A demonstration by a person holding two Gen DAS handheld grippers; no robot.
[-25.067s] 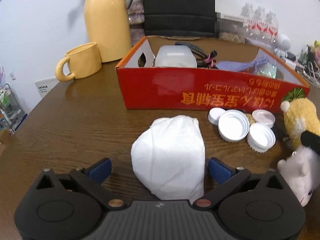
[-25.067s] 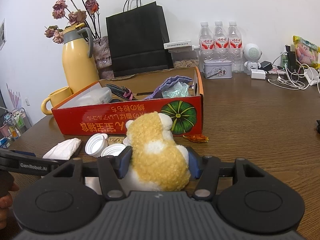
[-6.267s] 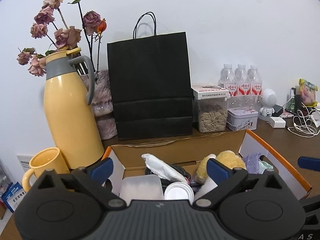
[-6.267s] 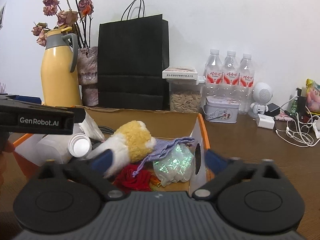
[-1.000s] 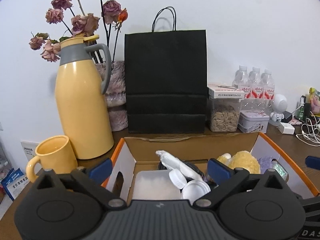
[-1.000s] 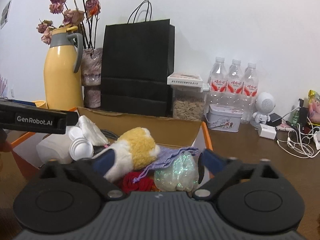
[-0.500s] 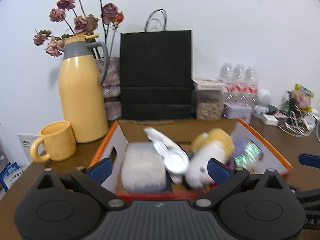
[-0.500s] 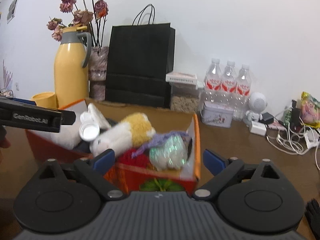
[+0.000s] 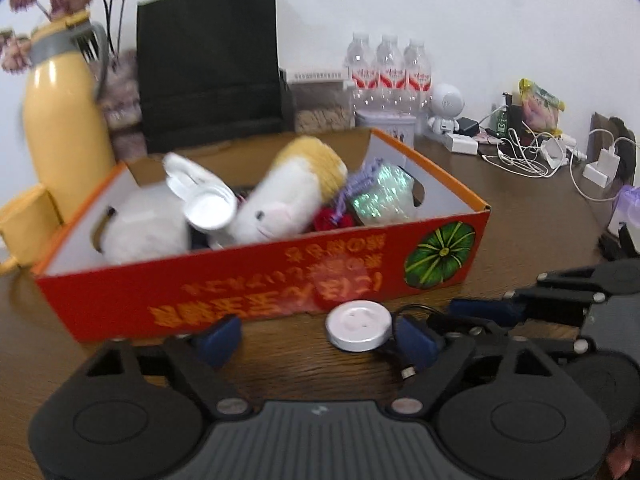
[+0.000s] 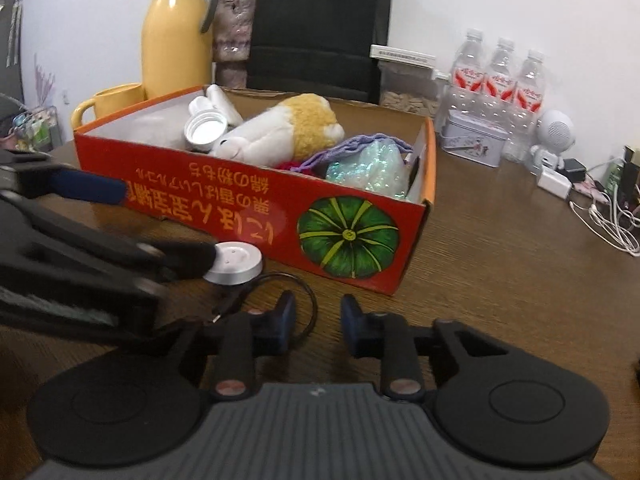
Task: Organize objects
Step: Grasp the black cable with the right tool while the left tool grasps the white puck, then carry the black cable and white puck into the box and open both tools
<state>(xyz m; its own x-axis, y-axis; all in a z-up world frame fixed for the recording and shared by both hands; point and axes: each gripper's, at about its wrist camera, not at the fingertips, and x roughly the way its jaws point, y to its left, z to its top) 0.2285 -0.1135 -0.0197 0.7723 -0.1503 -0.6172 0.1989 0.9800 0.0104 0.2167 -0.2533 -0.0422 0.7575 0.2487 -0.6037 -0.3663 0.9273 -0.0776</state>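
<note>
Left wrist view: one white puck (image 9: 358,326) with one black cable (image 10: 276,300) on the desk (image 9: 520,256), between the left gripper (image 9: 316,334) fingers, spread wide.
Box: one red box (image 9: 256,280) beyond the fingers, holding one plush toy (image 9: 288,200).
Right gripper (image 10: 316,320): low, fingers narrowly parted, empty, just right of the cable loop.

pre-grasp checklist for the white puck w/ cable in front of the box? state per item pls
1. Left gripper open: ok, jaws spread wide, nothing held.
2. White round puck lined up between left fingers: not ok, it sits toward the right finger, at that pad.
3. Right gripper open: ok, jaws narrowly apart, empty.
4. Black cable clear of pinch: not ok, its loop lies by the right gripper's left finger.
5. Room in red box: cannot tell, plush toy, caps and pouch fill much of it.
6. Grippers clear of each other: not ok, they crowd together beside the puck.
</note>
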